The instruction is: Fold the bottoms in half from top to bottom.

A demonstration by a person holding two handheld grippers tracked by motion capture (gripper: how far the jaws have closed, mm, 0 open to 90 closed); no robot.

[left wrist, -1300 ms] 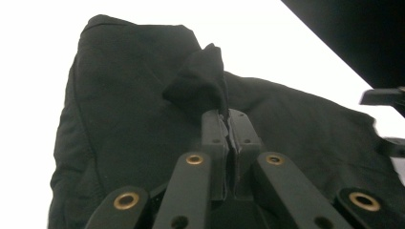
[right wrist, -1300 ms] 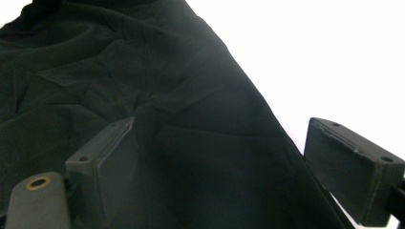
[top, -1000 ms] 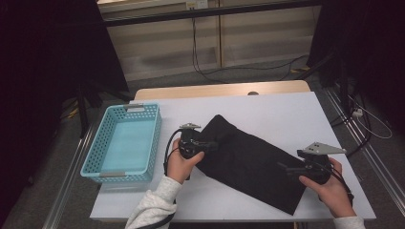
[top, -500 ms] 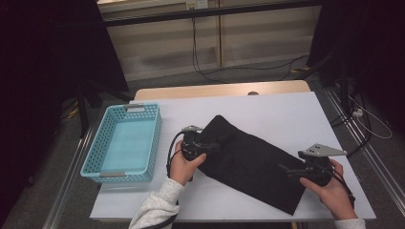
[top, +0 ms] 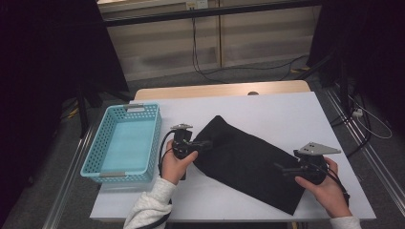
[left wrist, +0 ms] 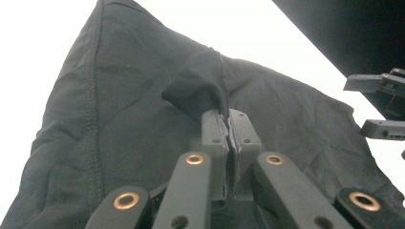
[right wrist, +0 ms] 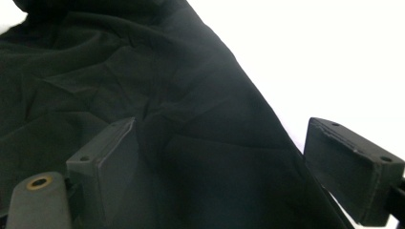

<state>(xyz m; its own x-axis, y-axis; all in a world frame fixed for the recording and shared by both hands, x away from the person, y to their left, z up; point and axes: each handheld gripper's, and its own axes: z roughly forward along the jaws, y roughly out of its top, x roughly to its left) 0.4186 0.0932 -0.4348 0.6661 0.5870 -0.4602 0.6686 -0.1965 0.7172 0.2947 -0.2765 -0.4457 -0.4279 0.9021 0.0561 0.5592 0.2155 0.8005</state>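
The left gripper [left wrist: 228,125] has its jaws pinched together on a fold of the black cloth [top: 248,160], the fabric bunched up just ahead of the tips. The right gripper [right wrist: 219,162] stands with its jaws wide apart, one on each side of the cloth's edge, the pads not pressing on it.

The cloth lies spread slantwise across the middle of the table [top: 286,109], its upper corner pointing toward the far edge and its lower end reaching near the front right corner. In the high view the left gripper [top: 191,145] sits at the cloth's left edge, and the right gripper [top: 298,168] at its lower right end. A blue basket [top: 102,148] stands along the left edge, apart from the cloth, with nothing in it that I can make out.

As a judgement: the work looks like folding or lifting the cloth, perhaps for the basket. One side is gripped; the other grip is not yet taken, and no fold shows, so most remains.

The cloth's make is hard to tell; stitched seams show in the left gripper view, but dark creases hide its layers. Its lower end is partly covered by the right hand [top: 325,188].
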